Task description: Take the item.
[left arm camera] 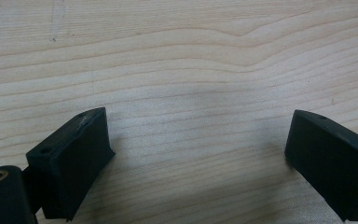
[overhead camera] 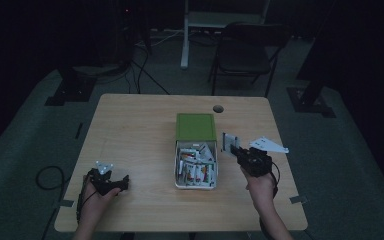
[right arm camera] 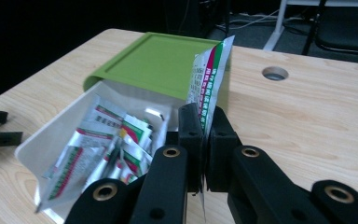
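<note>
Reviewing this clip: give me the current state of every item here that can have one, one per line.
Left tongs: open, jaws wide apart over bare table, holding nothing.
Right tongs: shut on a sachet, held upright beside the box.
White box: open, partly filled with loose sachets.
Green lid: slid back, covering the box's far part.
Folding chair: unfolded, empty.
</note>
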The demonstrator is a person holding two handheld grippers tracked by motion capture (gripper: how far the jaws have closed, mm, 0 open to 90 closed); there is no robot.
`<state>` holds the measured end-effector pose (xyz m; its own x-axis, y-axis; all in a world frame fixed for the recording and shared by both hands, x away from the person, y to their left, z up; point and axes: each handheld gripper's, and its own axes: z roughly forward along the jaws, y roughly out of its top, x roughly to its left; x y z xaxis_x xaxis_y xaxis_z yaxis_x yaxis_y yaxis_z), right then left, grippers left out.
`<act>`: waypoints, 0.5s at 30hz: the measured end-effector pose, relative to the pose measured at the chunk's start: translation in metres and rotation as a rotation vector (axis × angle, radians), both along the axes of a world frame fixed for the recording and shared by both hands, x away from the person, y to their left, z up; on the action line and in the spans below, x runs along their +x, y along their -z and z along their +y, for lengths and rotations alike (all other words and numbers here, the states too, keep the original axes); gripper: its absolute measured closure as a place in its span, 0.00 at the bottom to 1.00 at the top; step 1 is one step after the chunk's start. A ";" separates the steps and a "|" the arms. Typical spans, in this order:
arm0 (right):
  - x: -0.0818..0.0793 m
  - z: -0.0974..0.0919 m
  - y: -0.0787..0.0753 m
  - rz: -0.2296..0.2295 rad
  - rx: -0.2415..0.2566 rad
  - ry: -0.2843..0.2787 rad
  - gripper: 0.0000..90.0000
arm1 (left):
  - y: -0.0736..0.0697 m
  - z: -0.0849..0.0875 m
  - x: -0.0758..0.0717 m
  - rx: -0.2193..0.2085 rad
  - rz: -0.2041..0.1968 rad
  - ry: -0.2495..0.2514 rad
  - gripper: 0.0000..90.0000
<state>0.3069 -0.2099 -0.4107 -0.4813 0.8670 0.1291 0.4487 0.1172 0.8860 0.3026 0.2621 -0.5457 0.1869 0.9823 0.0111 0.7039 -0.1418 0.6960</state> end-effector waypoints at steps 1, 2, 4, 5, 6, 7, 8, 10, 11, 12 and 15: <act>0.000 -0.003 0.001 0.000 -0.002 0.003 0.97 | 0.000 0.000 0.000 0.000 0.000 0.000 0.08; 0.000 -0.006 0.003 0.004 -0.002 0.009 0.97 | 0.000 0.000 0.000 0.000 0.000 0.000 0.08; 0.000 -0.014 0.006 0.011 -0.003 0.025 0.97 | 0.000 0.000 0.000 0.000 0.000 0.000 0.08; 0.000 -0.016 0.007 0.013 -0.004 0.030 0.97 | 0.000 0.000 0.000 0.000 0.000 0.000 0.08; 0.000 -0.019 0.009 0.016 -0.005 0.036 0.97 | 0.000 0.000 0.000 0.000 0.000 0.001 0.08; 0.000 -0.022 0.010 0.020 -0.007 0.043 0.97 | 0.000 0.000 0.000 0.000 0.000 0.000 0.08; 0.000 -0.025 0.011 0.021 -0.008 0.046 0.97 | 0.000 0.000 0.000 0.000 0.002 0.000 0.08; -0.001 -0.029 0.014 0.023 -0.014 0.054 0.97 | 0.000 0.000 0.000 0.001 0.002 0.000 0.08; -0.001 -0.031 0.015 0.024 -0.015 0.056 0.97 | 0.000 0.000 0.000 0.000 0.001 0.000 0.08; -0.001 -0.034 0.017 0.025 -0.015 0.059 0.97 | 0.000 0.000 0.000 0.000 0.001 0.000 0.08; 0.000 -0.038 0.019 0.028 -0.020 0.068 0.97 | 0.000 0.000 0.000 0.000 0.001 0.000 0.08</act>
